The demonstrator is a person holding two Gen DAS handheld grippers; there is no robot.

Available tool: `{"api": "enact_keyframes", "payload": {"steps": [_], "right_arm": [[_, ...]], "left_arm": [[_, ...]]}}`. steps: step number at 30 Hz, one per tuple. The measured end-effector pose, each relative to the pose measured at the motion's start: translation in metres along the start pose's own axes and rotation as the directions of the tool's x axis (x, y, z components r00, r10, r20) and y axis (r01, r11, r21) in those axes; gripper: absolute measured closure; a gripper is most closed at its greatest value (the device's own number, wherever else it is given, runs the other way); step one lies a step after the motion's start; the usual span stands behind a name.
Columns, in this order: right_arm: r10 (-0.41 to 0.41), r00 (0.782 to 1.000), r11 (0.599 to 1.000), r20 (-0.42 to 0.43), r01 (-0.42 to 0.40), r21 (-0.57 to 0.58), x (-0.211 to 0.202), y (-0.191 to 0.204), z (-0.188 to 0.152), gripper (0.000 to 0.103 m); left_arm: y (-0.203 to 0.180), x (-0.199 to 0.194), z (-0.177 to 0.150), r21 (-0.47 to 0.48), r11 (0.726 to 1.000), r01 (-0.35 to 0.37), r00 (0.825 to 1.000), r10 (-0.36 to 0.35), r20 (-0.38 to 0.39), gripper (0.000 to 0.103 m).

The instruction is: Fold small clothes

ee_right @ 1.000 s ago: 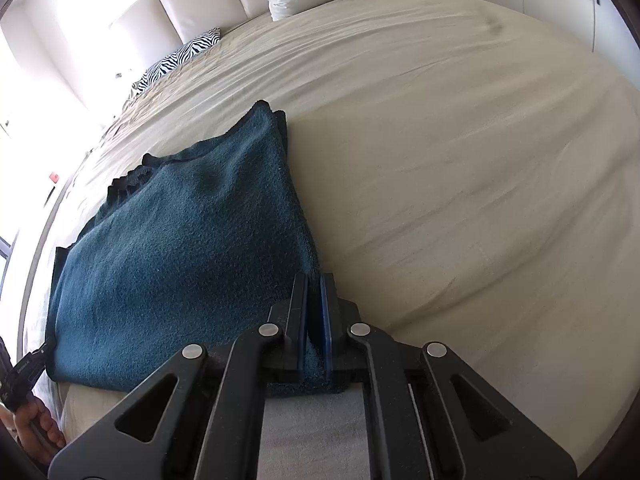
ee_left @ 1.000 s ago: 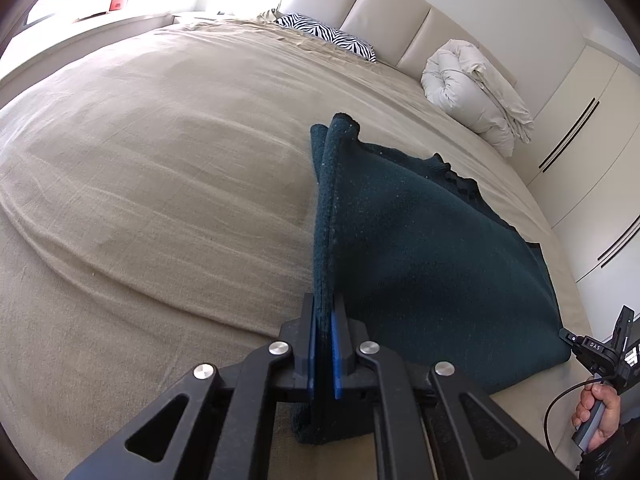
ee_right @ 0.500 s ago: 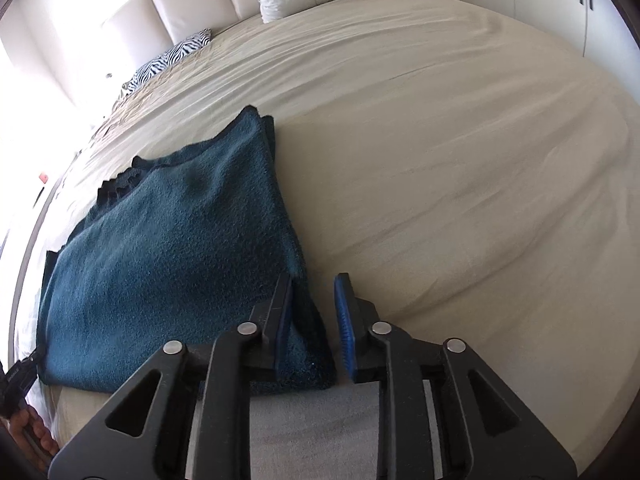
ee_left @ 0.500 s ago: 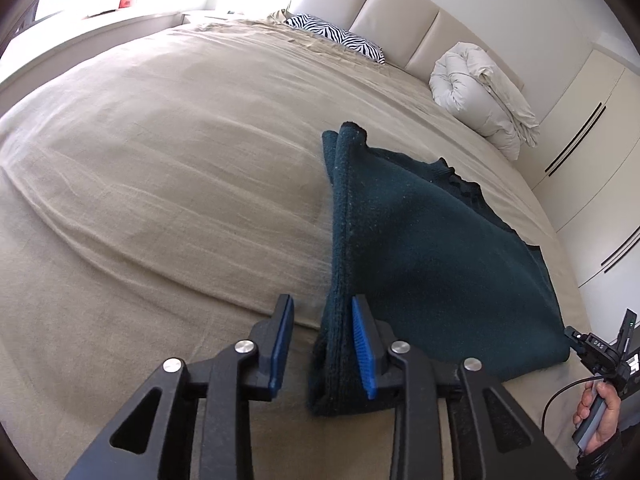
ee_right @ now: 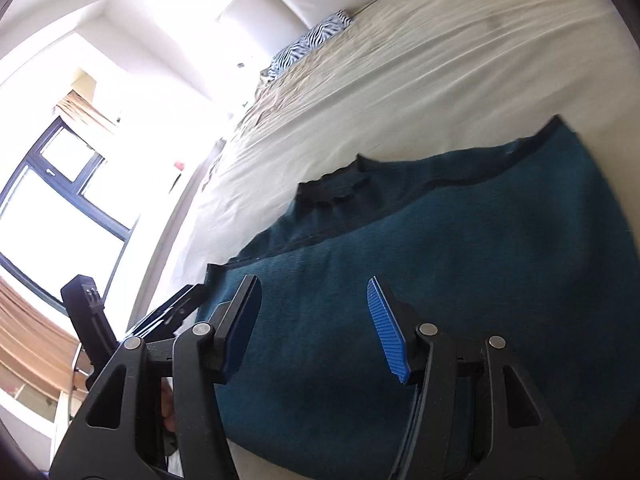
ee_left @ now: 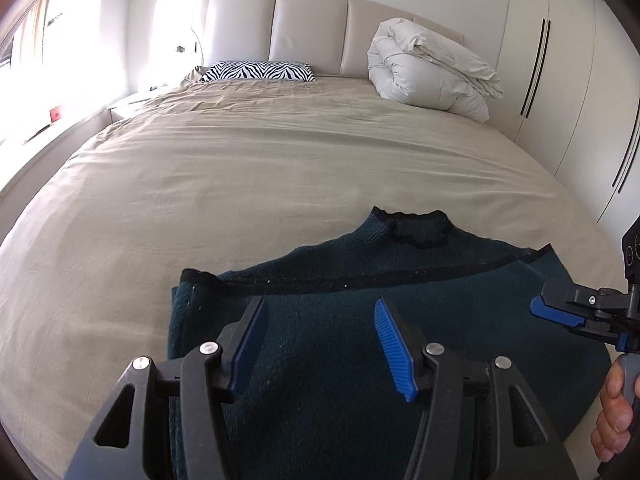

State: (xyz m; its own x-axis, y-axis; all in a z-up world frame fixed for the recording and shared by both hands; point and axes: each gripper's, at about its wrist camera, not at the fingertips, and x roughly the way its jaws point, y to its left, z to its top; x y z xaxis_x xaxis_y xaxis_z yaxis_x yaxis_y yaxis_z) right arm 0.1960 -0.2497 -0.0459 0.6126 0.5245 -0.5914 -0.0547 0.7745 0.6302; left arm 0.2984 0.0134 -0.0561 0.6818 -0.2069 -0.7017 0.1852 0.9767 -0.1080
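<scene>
Left wrist view: behind the left tongs [ee_left: 318, 344], angled down the bed [ee_left: 248, 168] toward the headboard [ee_left: 308, 28], close above the dark teal sweater [ee_left: 344, 280]. Right wrist view: behind the right tongs [ee_right: 314, 326], rolled sideways, facing the window [ee_right: 60, 208], equally close. Shared: sweater, bed, zebra pillow [ee_left: 258, 71]; each view catches the other tongs at its edge.

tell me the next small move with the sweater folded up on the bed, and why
Probably bring the left gripper down onto the left side edge of the sweater for a sideways fold. Both grippers' jaws have just been opening and hold nothing, and the hem already lies folded up near the collar, so the piece is still wide.
</scene>
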Motion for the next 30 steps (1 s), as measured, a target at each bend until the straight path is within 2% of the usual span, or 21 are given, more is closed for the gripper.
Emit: {"api": "enact_keyframes", "payload": {"steps": [3,4,5,7,10,12,14,16,20,21,22,25,27,30], "right_arm": [[0.048,0.996,0.998,-0.078,-0.045,0.035,0.054,0.004,0.008,0.048],[0.043,0.995,0.998,-0.092,-0.039,0.047,0.068,0.003,0.009,0.048],[0.025,0.996,0.998,-0.088,-0.020,0.061,0.077,-0.001,0.010,0.052],[0.036,0.998,0.995,-0.060,-0.030,0.096,0.082,-0.015,0.017,0.058],[0.029,1.000,0.985,0.005,-0.029,0.169,0.074,-0.047,0.032,0.072],[0.011,0.999,0.977,0.053,-0.023,0.212,0.063,-0.070,0.042,0.074],[-0.062,0.993,0.972,0.097,0.038,0.230,0.046,-0.087,0.050,0.073],[-0.182,0.974,0.954,0.136,0.142,0.263,0.024,-0.106,0.056,0.073],[-0.263,0.941,0.909,0.212,0.168,0.382,-0.019,-0.127,0.051,0.068],[-0.255,0.941,0.910,0.222,0.156,0.383,-0.026,-0.124,0.047,0.066],[-0.218,0.950,0.919,0.225,0.122,0.376,-0.028,-0.118,0.041,0.066],[-0.055,0.980,0.950,0.189,-0.007,0.312,-0.023,-0.085,0.018,0.066],[0.039,0.992,0.970,0.123,-0.067,0.232,-0.004,-0.047,-0.003,0.065],[0.173,0.985,0.971,-0.024,-0.167,0.171,0.036,0.000,-0.040,0.062]], "left_arm": [[0.021,0.032,-0.007,-0.037,0.997,-0.064,0.996,0.062,-0.063,0.043],[0.035,0.038,-0.012,-0.089,0.995,-0.039,0.996,0.032,-0.080,0.039],[0.047,0.037,-0.019,-0.136,0.991,0.009,0.998,-0.017,-0.060,0.039],[0.051,0.034,-0.022,-0.139,0.990,0.025,0.998,-0.033,-0.056,0.040],[0.044,0.036,-0.024,-0.099,0.995,-0.012,0.998,0.006,-0.059,0.039],[0.044,0.035,-0.027,-0.103,0.995,-0.009,0.999,0.003,-0.054,0.039],[0.047,0.035,-0.027,-0.111,0.994,0.002,0.999,-0.008,-0.053,0.039],[0.047,0.036,-0.026,-0.108,0.994,0.000,0.999,-0.006,-0.052,0.039],[0.047,0.036,-0.025,-0.103,0.995,-0.005,0.999,0.000,-0.047,0.039],[0.046,0.036,-0.025,-0.103,0.995,-0.005,0.999,0.000,-0.047,0.039],[0.046,0.036,-0.025,-0.102,0.995,-0.006,0.999,0.001,-0.046,0.039],[0.043,0.035,-0.026,-0.100,0.995,-0.007,0.999,0.003,-0.045,0.039],[0.043,0.035,-0.027,-0.101,0.995,-0.007,0.999,0.002,-0.045,0.039],[0.042,0.035,-0.027,-0.103,0.995,-0.003,0.999,-0.001,-0.043,0.039]]}}
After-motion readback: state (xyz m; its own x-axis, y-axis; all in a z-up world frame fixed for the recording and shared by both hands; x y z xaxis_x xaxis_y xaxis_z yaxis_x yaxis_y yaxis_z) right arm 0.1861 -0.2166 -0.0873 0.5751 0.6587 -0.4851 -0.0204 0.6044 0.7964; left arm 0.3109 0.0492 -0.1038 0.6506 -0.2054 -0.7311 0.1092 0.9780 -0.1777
